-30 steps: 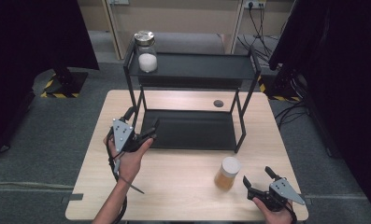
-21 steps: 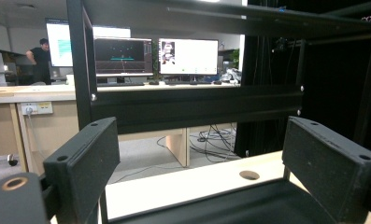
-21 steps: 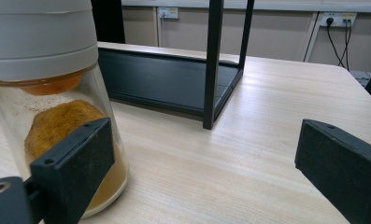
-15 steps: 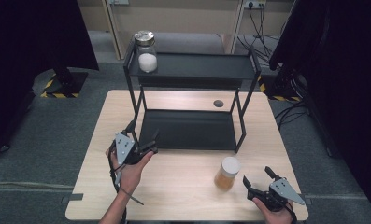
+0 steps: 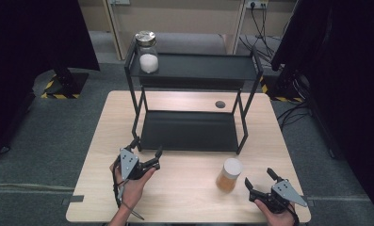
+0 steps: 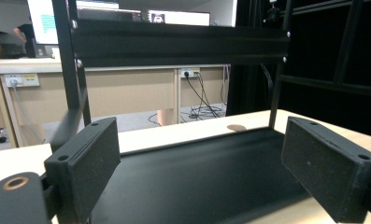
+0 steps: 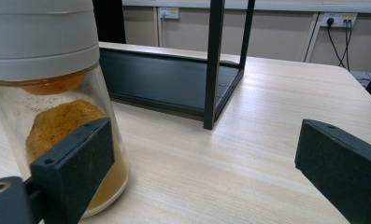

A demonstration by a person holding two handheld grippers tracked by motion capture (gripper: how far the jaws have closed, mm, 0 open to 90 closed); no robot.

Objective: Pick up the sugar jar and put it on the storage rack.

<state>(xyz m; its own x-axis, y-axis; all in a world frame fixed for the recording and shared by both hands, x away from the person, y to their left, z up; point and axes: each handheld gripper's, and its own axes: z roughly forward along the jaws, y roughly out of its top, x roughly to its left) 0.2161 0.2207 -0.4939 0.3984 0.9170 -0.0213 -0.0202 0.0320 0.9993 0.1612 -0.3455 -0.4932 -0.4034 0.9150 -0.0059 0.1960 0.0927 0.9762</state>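
Observation:
A clear jar of orange powder with a white lid [image 5: 229, 174] [image 7: 52, 107] stands on the table near the front right. Just right of it, my right gripper [image 5: 260, 180] [image 7: 206, 177] rests open and low, the jar sitting beside its left jaw, apart from the pads. My left gripper [image 5: 147, 148] [image 6: 206, 172] is open at the front left, aimed at the black two-tier rack [image 5: 189, 129] [image 6: 197, 177]. On the rack's top shelf, far left, stands a glass jar of white powder with a metal lid [image 5: 147, 52].
The rack's front right leg [image 7: 214, 65] rises between the jar and open table to the right. A small dark round disc [image 5: 220, 104] is set in the tabletop behind the rack. Cables and black curtains ring the table.
My left gripper has drawn back toward the table's front edge, away from the rack's lower shelf. The right gripper and the orange jar have stayed put.

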